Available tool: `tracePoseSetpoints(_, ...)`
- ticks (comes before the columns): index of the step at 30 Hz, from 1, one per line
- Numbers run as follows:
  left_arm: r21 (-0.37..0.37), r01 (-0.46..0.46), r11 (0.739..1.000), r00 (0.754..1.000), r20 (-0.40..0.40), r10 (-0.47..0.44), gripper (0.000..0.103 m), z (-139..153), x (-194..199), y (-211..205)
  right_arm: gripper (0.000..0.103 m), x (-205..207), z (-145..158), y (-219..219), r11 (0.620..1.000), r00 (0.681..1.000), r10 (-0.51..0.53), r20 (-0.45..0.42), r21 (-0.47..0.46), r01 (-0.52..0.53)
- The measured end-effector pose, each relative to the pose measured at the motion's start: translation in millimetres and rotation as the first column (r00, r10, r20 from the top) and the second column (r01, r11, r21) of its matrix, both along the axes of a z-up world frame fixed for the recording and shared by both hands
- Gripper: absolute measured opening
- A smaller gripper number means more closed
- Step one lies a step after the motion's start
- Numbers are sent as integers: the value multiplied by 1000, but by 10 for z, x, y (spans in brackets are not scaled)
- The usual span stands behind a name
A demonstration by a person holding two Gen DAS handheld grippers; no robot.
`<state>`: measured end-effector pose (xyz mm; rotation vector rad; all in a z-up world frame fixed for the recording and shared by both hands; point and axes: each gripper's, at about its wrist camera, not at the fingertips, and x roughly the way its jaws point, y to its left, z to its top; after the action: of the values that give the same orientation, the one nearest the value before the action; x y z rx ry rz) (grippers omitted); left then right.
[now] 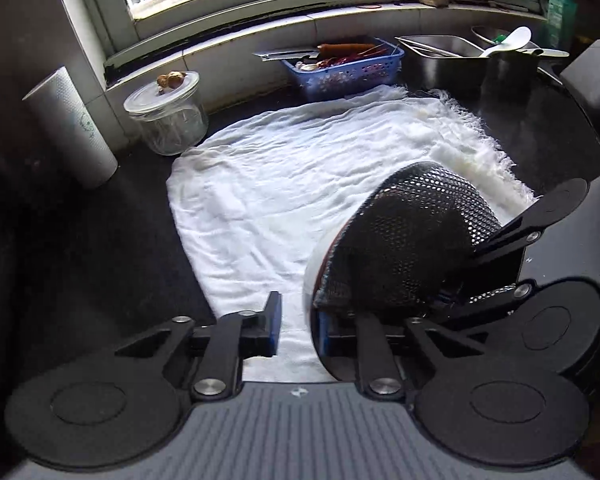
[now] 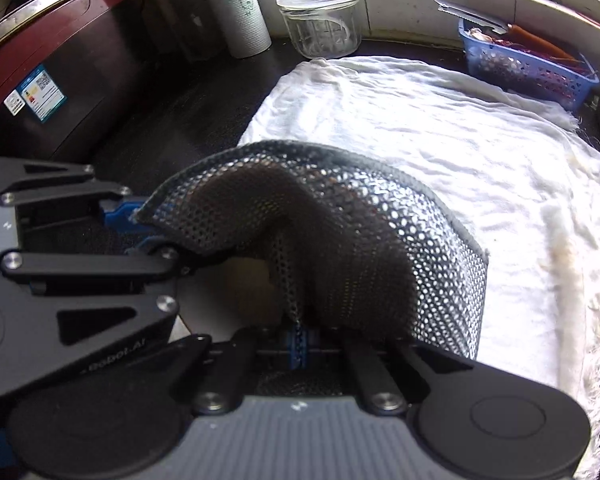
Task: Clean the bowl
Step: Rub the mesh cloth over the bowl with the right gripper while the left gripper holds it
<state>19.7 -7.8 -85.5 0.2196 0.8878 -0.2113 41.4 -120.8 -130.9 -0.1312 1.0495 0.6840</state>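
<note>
A white bowl (image 1: 310, 280) is tipped on its side low over the white cloth (image 1: 284, 184); only its rim shows. A dark mesh scrubbing cloth (image 1: 412, 240) is draped over and into the bowl. My left gripper (image 1: 296, 320) is open, its blue-padded fingers standing apart; the right finger sits against the bowl's rim. My right gripper (image 2: 300, 340) is shut on the mesh cloth (image 2: 340, 248) and presses it into the bowl (image 2: 236, 304), whose pale inside shows beneath. The right gripper also shows in the left wrist view (image 1: 496, 276), behind the mesh.
A paper towel roll (image 1: 72, 128) and a lidded glass jar (image 1: 168, 116) stand at the back left. A blue basket (image 1: 348, 68) with a knife on it, a steel tray (image 1: 444, 56) and a green soap bottle (image 1: 560, 8) line the windowsill side. A dark red appliance (image 2: 40, 72) stands left.
</note>
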Motion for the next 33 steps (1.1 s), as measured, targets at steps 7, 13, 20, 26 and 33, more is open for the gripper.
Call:
tracePoseSetpoints(7,-442,-246,863,969,-136,207,7,-189,44,444,2,99,119,-208,993,992,-120,27,27,119)
tracePoseSetpoints(13,-579,-386,718,922,-272,277,10,-337,31,567,1,181,85,-148,984,985,-164,-46,59,167)
tracePoseSetpoints(20,-643,-526,557,849,-442,291,12,-528,34,780,1,226,4,-184,956,954,-185,-234,182,230)
tracePoseSetpoints(26,-481,-298,825,952,-215,218,11,-256,48,501,4,230,77,-284,959,958,-156,-239,195,205)
tracePoseSetpoints(33,-221,-93,971,995,-3,95,11,-178,-37,271,8,42,554,-523,972,997,-61,-56,225,73)
